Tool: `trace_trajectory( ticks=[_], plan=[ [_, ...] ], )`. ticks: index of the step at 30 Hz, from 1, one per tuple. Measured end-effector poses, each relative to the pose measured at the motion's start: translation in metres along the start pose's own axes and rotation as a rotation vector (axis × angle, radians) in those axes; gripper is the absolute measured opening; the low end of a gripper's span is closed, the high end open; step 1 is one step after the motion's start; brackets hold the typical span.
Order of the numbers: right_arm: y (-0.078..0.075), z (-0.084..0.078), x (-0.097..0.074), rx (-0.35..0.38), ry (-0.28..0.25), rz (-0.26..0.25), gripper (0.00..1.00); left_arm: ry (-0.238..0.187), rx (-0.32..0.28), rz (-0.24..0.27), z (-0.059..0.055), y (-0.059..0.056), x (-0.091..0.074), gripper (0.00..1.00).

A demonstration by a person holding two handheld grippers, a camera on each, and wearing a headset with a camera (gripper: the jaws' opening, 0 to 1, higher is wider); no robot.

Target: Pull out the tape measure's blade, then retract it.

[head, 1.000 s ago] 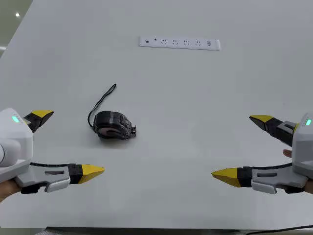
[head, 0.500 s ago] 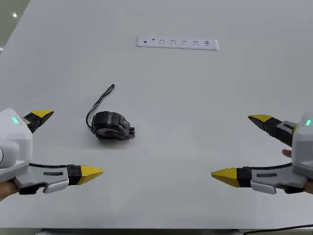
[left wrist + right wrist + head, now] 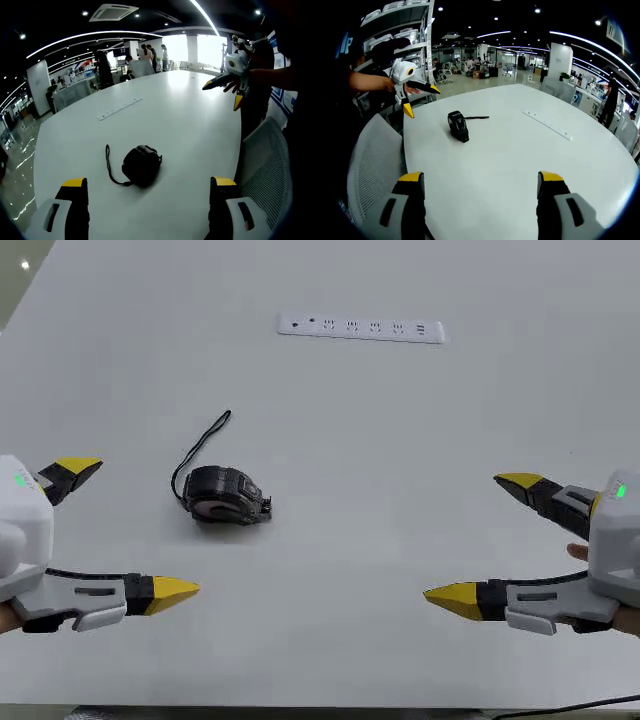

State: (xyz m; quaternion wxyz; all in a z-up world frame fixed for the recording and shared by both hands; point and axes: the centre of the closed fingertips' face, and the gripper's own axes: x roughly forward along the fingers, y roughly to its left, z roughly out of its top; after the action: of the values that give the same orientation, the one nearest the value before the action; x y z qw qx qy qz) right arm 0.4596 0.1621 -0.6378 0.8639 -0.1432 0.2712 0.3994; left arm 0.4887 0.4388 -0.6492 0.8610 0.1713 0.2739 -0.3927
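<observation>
A large white worktop [image 3: 400, 440] stood in an open-plan office, with a power strip [image 3: 361, 328] near its far edge. The black tape measure [image 3: 222, 496] lay left of the worktop's middle, its wrist loop [image 3: 200, 445] trailing toward the far edge. The left gripper [image 3: 145, 527] hovered over the near left edge, its 2 fingers [image 3: 165, 590] spread wide around nothing. The right gripper [image 3: 464, 536] hovered over the near right edge, well apart from the tape measure, fingers likewise spread.
</observation>
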Motion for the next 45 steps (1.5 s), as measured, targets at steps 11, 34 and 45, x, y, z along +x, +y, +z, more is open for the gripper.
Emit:
trace_trajectory(
  ticks=[11,34,45],
  plan=[
    [-0.002,0.000,0.000,-0.011,-0.002,0.009,0.93,0.010,0.027,-0.022,0.000,0.001,0.002,0.97],
    [-0.005,0.009,0.025,-0.152,0.006,0.123,0.76,0.109,0.256,-0.159,0.001,0.011,0.035,0.69],
    [-0.006,0.013,0.056,-0.222,0.020,0.194,0.69,0.192,0.334,-0.230,-0.015,0.017,0.064,0.64]
  ],
)
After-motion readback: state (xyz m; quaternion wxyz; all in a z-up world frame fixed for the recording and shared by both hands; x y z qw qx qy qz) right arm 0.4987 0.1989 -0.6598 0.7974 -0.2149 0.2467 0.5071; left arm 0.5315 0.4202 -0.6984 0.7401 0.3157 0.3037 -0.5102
